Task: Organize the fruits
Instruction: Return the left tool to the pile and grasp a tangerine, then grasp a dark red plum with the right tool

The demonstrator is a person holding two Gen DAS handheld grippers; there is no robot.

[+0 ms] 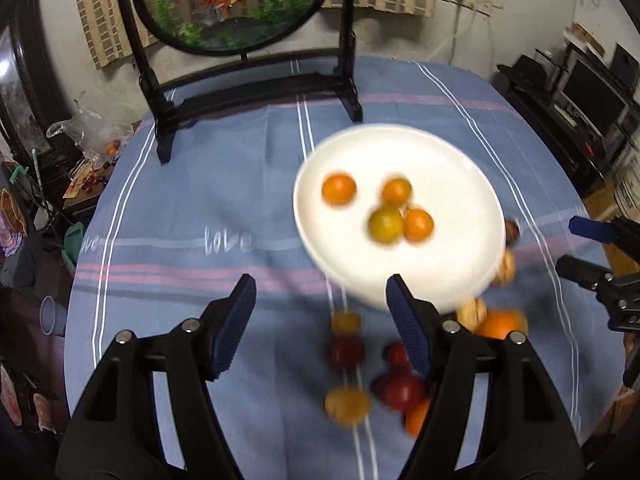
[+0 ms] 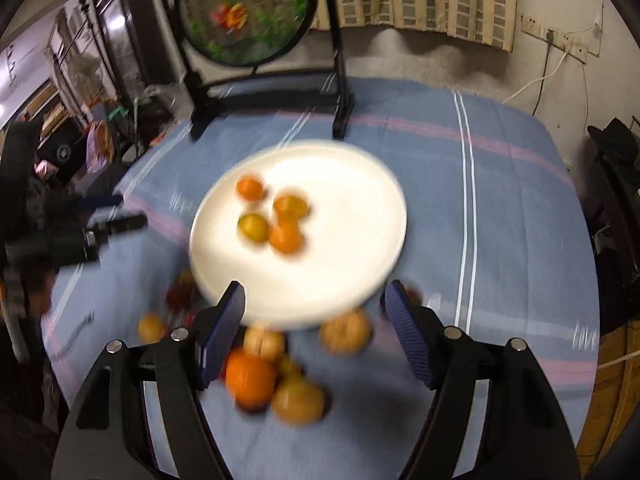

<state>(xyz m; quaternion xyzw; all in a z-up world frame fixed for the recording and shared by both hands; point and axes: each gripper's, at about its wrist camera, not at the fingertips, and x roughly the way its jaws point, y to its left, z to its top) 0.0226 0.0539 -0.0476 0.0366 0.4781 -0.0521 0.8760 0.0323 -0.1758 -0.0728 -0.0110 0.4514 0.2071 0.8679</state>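
A white plate (image 1: 440,168) sits on the blue striped tablecloth and holds several small orange and yellow-green fruits (image 1: 386,224); it also shows in the right wrist view (image 2: 352,200). More fruits lie loose on the cloth in front of the plate: dark red ones (image 1: 400,390), yellow ones (image 1: 346,406), a large orange (image 2: 250,376) and walnut-like ones (image 2: 346,332). My left gripper (image 1: 320,298) is open and empty above the cloth, left of the loose fruits. My right gripper (image 2: 314,304) is open and empty above the plate's near edge and the fruit pile. Both views are motion-blurred.
A round goldfish screen on a black stand (image 1: 240,92) stands at the table's back. Clutter and a plastic bag (image 1: 88,132) lie beyond the left table edge. Shelves with electronics (image 1: 580,92) stand to the right. The other gripper shows at the right edge (image 1: 600,264).
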